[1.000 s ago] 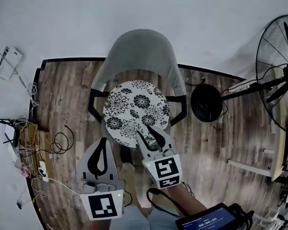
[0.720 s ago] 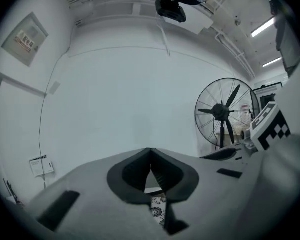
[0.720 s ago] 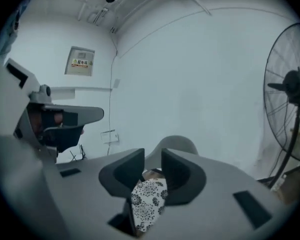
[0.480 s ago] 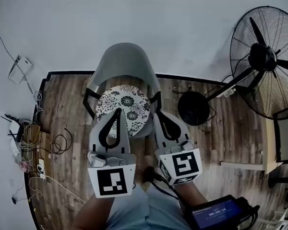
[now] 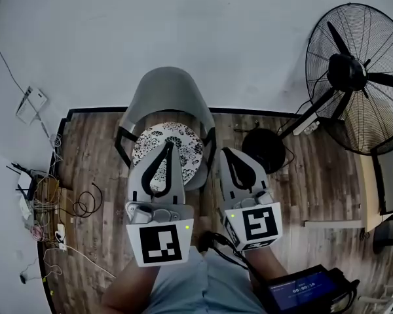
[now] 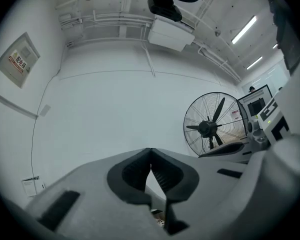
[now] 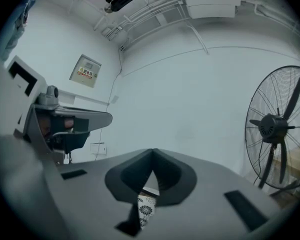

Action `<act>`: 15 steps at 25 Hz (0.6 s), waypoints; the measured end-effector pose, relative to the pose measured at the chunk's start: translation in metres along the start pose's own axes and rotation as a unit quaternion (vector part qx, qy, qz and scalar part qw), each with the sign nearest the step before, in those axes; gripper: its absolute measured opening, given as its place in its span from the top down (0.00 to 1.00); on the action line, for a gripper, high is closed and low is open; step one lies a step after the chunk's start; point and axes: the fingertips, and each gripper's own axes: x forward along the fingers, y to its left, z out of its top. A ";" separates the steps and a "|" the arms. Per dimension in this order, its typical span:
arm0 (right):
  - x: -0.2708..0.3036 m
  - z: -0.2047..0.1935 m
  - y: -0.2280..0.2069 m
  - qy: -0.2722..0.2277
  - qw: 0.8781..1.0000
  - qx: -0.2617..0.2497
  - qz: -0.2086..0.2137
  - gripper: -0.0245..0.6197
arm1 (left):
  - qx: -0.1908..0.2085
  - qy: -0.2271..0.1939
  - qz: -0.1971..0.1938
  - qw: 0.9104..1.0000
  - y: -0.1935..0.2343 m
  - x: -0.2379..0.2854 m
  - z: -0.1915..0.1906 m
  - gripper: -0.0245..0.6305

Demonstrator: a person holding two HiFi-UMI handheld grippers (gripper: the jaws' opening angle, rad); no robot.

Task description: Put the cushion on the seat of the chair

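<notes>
- Grey shell chair with black frame (image 5: 171, 90): stands on the floor against the white wall, seat facing me.
- Round black-and-white floral cushion (image 5: 187, 141): lies flat on the chair seat and looks centred. My judgement is the placing step is done.
- Left hand-held gripper (image 5: 166, 144): jaws together, nothing in them, held level over the seat's front edge.
- Right hand-held gripper (image 5: 227, 150): jaws together, empty, just beside the chair's right side. The cushion shows past its tips but is not gripped.
- Next move, I'd guess: only pull both back clear, without nudging the cushion.
- Wood-plank floor panel (image 5: 314, 182): bare in front of the chair.
- Large black pedestal fan (image 5: 354, 74): to the right, its round base (image 5: 265, 149) near the chair, so sweep wide of it.
- Loose cables (image 5: 78, 201): on the left, well apart.
</notes>
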 end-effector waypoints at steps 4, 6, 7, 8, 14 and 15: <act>-0.002 0.006 -0.001 -0.006 1.000 -0.002 -0.009 0.95 | 0.004 -0.002 -0.006 1.000 0.000 0.000 0.005 0.96; -0.002 0.007 0.000 -0.008 1.000 -0.003 -0.011 0.95 | 0.004 -0.002 -0.008 1.000 0.001 0.001 0.006 0.96; -0.002 0.007 0.000 -0.008 1.000 -0.003 -0.013 0.95 | 0.003 -0.002 -0.008 1.000 0.001 0.001 0.005 0.96; -0.003 0.006 0.000 -0.009 1.000 -0.003 -0.014 0.95 | 0.003 -0.003 -0.008 1.000 0.000 0.001 0.005 0.96; -0.007 0.002 -0.009 -0.007 1.000 -0.006 -0.021 0.96 | 0.009 0.001 -0.017 1.000 -0.012 0.004 0.003 0.96; -0.007 0.002 -0.010 -0.007 1.000 -0.005 -0.021 0.96 | 0.008 0.001 -0.017 1.000 -0.012 0.004 0.003 0.96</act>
